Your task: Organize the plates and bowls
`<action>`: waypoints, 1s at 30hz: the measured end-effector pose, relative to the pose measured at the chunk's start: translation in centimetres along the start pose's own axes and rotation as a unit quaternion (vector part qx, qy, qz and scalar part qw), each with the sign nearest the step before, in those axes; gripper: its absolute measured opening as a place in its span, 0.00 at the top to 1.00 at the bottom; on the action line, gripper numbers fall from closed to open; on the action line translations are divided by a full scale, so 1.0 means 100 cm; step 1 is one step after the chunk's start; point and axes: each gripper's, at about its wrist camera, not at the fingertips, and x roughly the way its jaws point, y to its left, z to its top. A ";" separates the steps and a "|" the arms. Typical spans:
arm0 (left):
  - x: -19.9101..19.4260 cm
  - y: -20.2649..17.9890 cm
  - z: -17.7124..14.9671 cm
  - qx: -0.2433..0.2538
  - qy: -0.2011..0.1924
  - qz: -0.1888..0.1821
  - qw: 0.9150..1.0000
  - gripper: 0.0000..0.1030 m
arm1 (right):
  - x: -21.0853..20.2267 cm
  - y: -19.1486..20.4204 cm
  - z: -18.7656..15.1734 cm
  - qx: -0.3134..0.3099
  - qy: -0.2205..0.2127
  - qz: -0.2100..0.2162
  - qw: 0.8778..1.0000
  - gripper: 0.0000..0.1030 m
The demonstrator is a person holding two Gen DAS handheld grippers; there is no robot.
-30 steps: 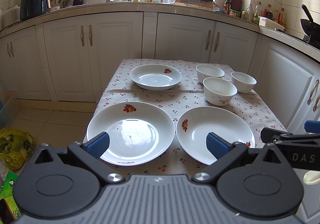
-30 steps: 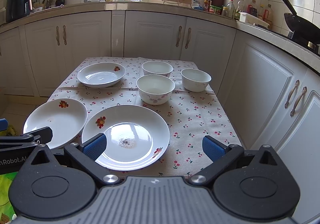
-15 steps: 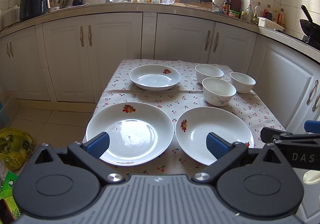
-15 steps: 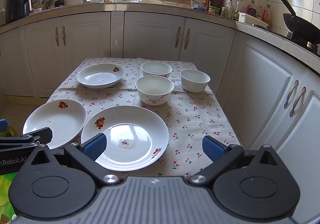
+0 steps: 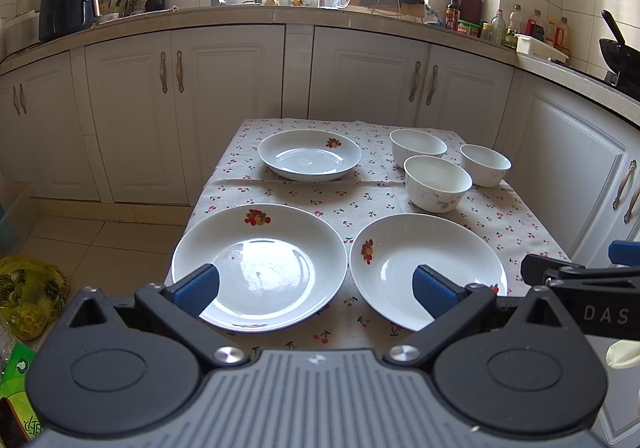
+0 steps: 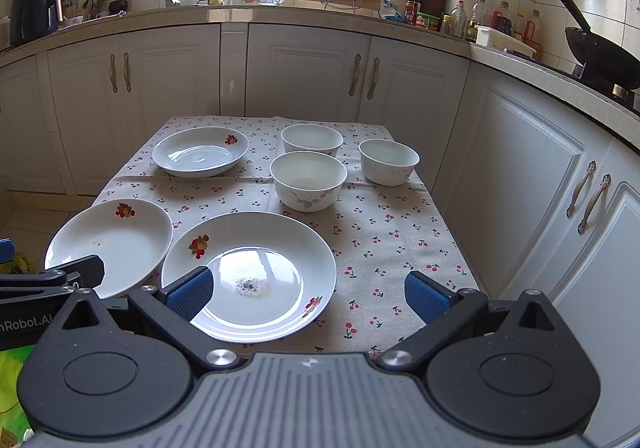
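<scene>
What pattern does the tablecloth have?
The tablecloth is beige with small red cherries on green stems; this shows best in the right wrist view.

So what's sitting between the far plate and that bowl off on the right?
Two more white bowls: one at the back, one nearer, between the far plate and the right-hand bowl. The right wrist view shows it.

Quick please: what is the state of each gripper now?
Left gripper: open, holding nothing.
Right gripper: open, holding nothing.
</scene>
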 end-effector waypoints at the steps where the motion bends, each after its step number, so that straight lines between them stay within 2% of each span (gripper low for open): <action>1: 0.000 0.000 0.000 0.000 0.000 0.000 1.000 0.01 | 0.000 0.000 0.000 0.000 0.000 0.000 1.000 0.00; 20: -0.001 -0.003 0.000 0.003 -0.003 -0.007 1.000 0.01 | 0.002 -0.002 0.001 0.001 -0.002 -0.006 1.000 0.00; 25: 0.003 0.000 0.001 0.006 -0.006 -0.024 1.000 0.01 | 0.005 0.000 0.002 -0.003 0.002 -0.009 1.000 0.00; 30: 0.007 0.002 0.005 0.012 -0.012 -0.036 0.999 0.01 | 0.010 -0.003 0.009 0.002 -0.001 0.006 1.000 0.00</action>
